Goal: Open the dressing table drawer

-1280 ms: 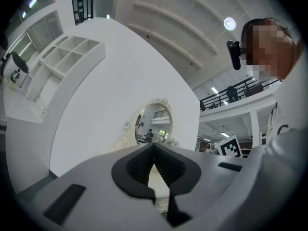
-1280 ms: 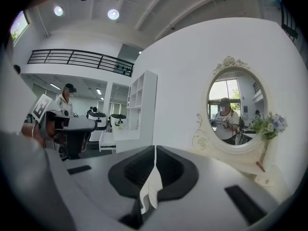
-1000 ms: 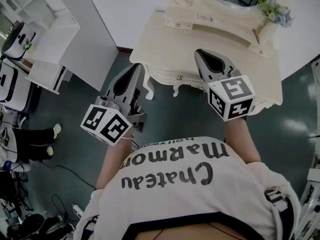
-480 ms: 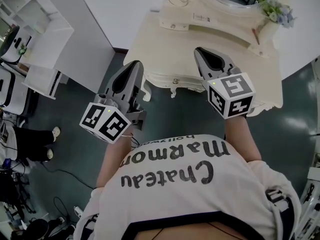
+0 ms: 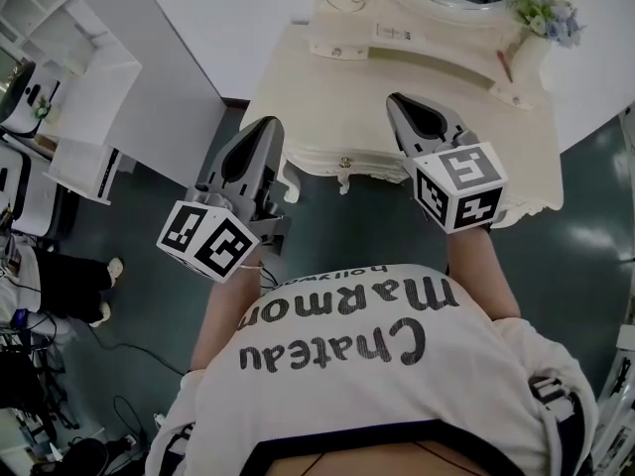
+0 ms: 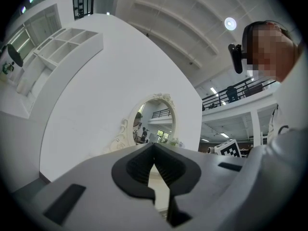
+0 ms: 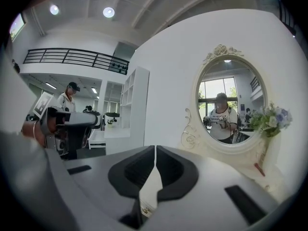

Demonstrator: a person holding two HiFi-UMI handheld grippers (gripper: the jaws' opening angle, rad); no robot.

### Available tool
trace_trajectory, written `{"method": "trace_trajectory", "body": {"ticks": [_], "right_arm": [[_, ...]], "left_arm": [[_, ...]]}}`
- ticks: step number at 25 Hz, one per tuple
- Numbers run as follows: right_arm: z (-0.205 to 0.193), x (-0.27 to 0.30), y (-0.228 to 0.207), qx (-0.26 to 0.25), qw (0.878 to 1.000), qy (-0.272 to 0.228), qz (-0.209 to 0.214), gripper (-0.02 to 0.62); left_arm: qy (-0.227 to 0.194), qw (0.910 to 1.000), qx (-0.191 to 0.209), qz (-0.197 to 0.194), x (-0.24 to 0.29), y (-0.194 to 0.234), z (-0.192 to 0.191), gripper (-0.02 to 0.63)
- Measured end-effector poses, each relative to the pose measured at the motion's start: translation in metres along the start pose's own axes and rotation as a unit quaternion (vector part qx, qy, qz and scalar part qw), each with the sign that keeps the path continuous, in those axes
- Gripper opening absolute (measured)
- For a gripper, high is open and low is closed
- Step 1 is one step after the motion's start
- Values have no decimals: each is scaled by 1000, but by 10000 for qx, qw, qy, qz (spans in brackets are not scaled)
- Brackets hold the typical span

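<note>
The cream dressing table [image 5: 417, 77] stands ahead of me against a white wall, its oval mirror [image 7: 226, 100] on top. On its carved front a small drawer knob [image 5: 345, 162] shows between my two grippers. My left gripper [image 5: 268, 127] hangs over the floor just off the table's left front corner, its jaws shut and empty [image 6: 154, 146]. The right gripper [image 5: 399, 103] reaches over the table's front edge, to the right of the knob, jaws shut with nothing in them [image 7: 155, 149]. Neither touches the knob.
A vase of flowers [image 5: 541, 13] stands at the table's back right. A white shelf unit [image 5: 89, 77] and a white partition [image 5: 228, 18] lie to the left. A person's legs [image 5: 60, 276] show at the left edge, with cables on the dark floor [image 5: 337, 226].
Both grippers have drawn a little closer to the dressing table, which now sits slightly higher and further left in the head view. The jaws stay as they were.
</note>
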State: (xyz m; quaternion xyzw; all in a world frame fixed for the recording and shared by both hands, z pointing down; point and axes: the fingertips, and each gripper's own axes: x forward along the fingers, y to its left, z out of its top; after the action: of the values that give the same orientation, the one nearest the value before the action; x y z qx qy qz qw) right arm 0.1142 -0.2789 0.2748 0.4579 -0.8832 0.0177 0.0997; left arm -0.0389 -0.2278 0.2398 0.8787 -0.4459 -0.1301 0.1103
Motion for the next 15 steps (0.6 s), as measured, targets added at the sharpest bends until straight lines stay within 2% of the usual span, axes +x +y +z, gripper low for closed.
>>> {"method": "trace_trajectory", "body": {"ticks": [6,15], "right_arm": [[0,-3,-10,210,9998,-24,-61,29],[-11,4,-16,297,9994,125,-107,29]], "left_arm": [[30,9999,37,-116,9,-5,3,21],[90,9999,-80,-70,8,3,-4,21]]}}
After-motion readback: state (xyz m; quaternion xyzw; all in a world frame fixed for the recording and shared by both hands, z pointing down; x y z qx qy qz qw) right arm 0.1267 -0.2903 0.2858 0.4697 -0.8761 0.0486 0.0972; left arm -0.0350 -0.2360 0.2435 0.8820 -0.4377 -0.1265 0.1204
